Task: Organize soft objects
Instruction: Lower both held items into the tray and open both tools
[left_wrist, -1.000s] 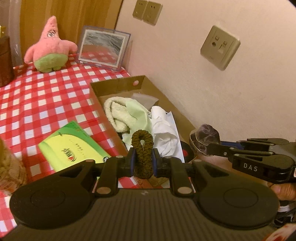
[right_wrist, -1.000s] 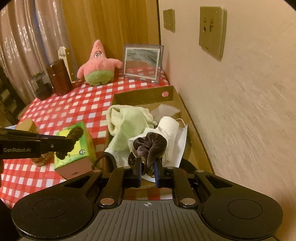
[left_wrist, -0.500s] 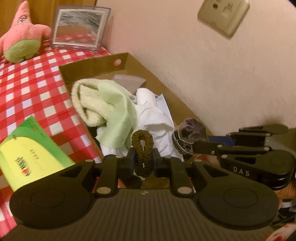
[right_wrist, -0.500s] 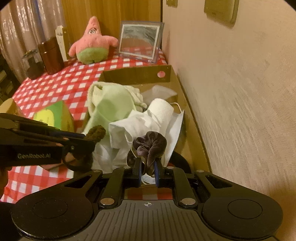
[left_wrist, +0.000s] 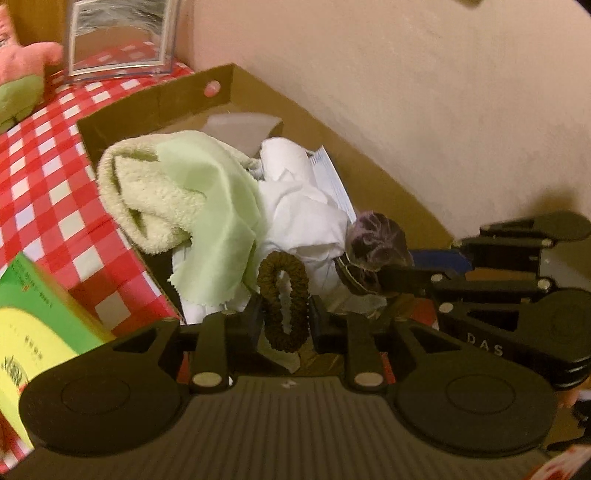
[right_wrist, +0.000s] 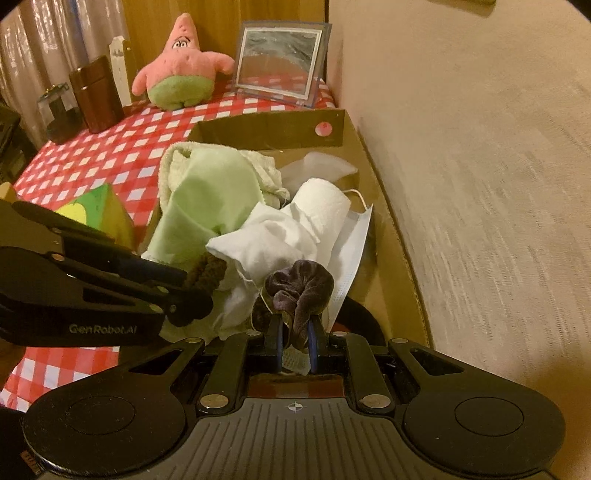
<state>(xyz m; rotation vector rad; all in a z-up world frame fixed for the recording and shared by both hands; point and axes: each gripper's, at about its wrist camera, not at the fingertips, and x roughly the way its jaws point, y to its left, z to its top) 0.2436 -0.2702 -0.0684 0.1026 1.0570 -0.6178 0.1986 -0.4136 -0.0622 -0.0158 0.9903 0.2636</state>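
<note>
A: Left claw (left_wrist: 284, 314) over the near end of the cardboard box (left_wrist: 159, 101), jaws spreading right now, brown hair tie (left_wrist: 282, 301) hanging upright between them. Pads barely touching the loop, if at all; a release into the box, by the look of it.

B: Right claw (right_wrist: 295, 330) at three o'clock of the left one, clamped together on the purple velvet scrunchie (right_wrist: 299, 286). Pinched at its lower edge, so the ruffled bulk stands up above the jaws. Probably next to be dropped.

A: Both aimed steeply down at the same gap, at six o'clock of the pile. Sensible: the far end already taken.

B: Taken by what?

A: Pale green towel (right_wrist: 207, 184) heaped at ten o'clock inside the box, white cloth (right_wrist: 266, 243) and a roll of tissue (right_wrist: 321, 203) in the middle, face mask (right_wrist: 356, 229) draped at three o'clock against the wall side.

B: And outside the box?

A: Green and yellow tissue pack (left_wrist: 40, 332) at eight o'clock on the checked counter (left_wrist: 40, 177). Pink starfish plush (right_wrist: 177, 70) at eleven o'clock, far end, beside a small mirror (right_wrist: 280, 59). Soft too, so likely a candidate for later.

B: Risk?

A: Hair tie snagging on a pad instead of falling clear.
</note>
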